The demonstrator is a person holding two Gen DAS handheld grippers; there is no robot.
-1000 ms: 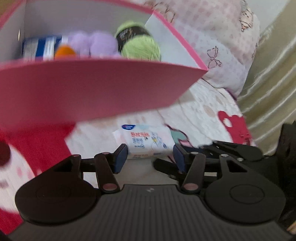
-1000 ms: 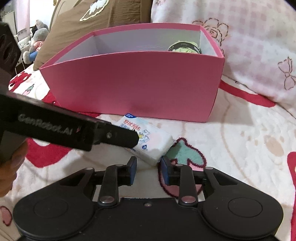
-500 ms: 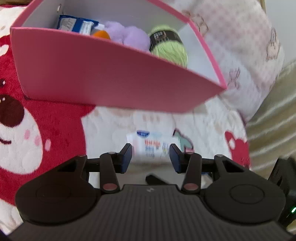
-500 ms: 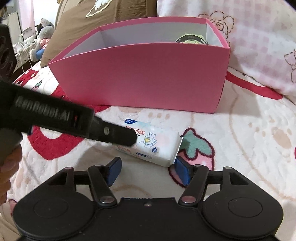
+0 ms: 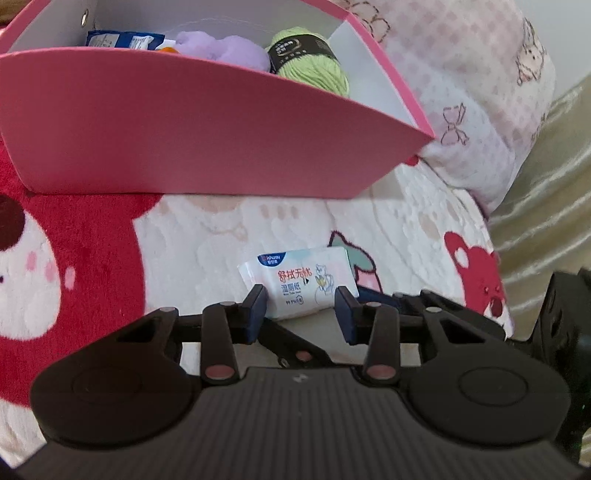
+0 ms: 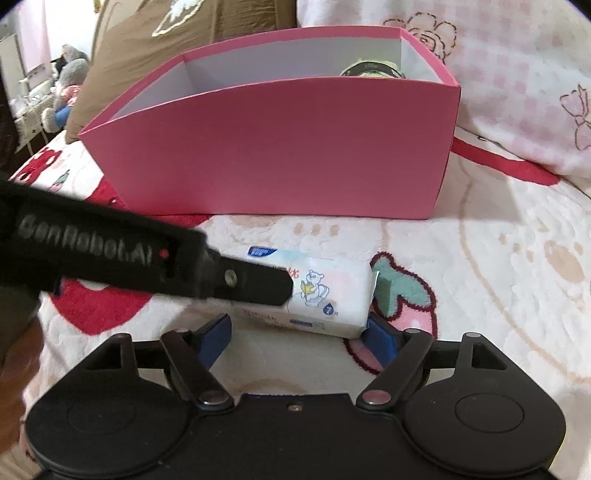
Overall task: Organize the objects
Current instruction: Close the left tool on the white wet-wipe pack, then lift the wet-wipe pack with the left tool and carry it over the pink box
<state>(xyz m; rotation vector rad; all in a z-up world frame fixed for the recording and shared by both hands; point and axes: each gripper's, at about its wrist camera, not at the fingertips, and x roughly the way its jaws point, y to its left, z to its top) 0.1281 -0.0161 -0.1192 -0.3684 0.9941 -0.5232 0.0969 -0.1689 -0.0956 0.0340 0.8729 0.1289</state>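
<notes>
A white wet-wipes pack lies flat on the blanket in front of a pink box. It also shows in the right wrist view, in front of the pink box. My left gripper is open just above and behind the pack, not gripping it. My right gripper is open wide, its fingers on either side of the pack's near edge. The left gripper's body crosses the right wrist view and hides the pack's left part. The box holds green yarn, a purple plush and a blue packet.
A pink-checked pillow lies right of the box and a brown cushion behind it. The blanket is white with red bear prints. Olive fabric lies at the far right.
My right gripper has opened wide and moved up to the pack. My left gripper has pulled back and higher, so the pack sits farther right between its fingers.
</notes>
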